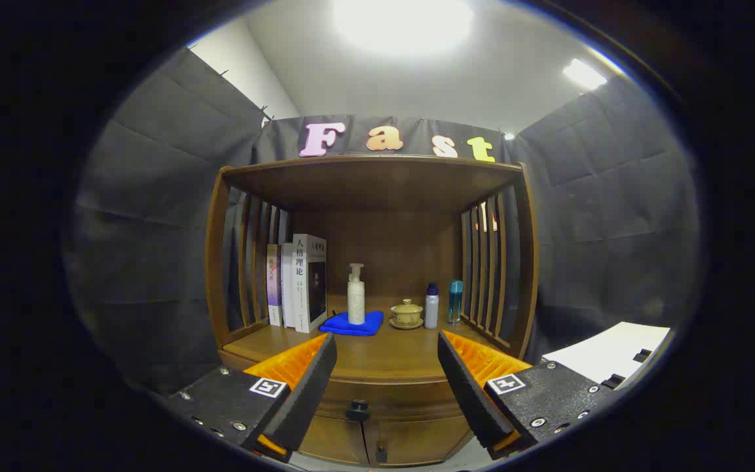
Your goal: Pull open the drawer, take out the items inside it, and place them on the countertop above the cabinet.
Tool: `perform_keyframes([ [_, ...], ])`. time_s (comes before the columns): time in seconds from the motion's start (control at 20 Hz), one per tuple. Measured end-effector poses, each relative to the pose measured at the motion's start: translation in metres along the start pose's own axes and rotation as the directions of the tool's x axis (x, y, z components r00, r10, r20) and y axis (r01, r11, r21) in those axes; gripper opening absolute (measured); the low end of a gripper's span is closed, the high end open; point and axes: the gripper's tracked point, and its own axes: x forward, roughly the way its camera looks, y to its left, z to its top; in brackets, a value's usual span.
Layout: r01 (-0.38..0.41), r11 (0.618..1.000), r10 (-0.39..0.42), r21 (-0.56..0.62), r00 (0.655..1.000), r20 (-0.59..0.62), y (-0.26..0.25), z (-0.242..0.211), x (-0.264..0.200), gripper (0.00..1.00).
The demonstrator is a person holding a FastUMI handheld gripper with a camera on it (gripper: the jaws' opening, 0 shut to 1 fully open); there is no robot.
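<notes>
A brown wooden cabinet stands ahead, its countertop [387,357] running between my fingers. Below the countertop the drawer front [387,401] is closed, with a small dark knob [357,410] low between the fingers. My gripper [387,346] is open, its fingers spread wide with nothing between them, held a short way back from the cabinet front. What lies inside the drawer is hidden.
On the countertop stand several books [302,283], a white pump bottle [356,295] on a blue cloth [353,324], a lidded yellow cup [406,313], a white bottle [431,306] and a blue bottle [455,301]. Slatted side walls and a shelf roof [377,174] enclose it. Two lower doors [377,446] sit beneath. A white board [607,354] lies to the right.
</notes>
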Motion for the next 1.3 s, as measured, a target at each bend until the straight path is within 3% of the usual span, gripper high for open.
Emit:
perform_keyframes([
  [0.4, -0.066, 0.995, 0.066, -0.071, 0.998, 0.003, 0.01, 0.027, 0.004, 0.96],
  [0.85, -0.042, 0.997, 0.039, -0.068, 0.998, -0.042, 0.002, -0.002, 0.014, 0.97],
  [1.3, -0.072, 0.997, 0.07, -0.036, 0.997, -0.046, 0.008, -0.007, 0.013, 0.97],
])
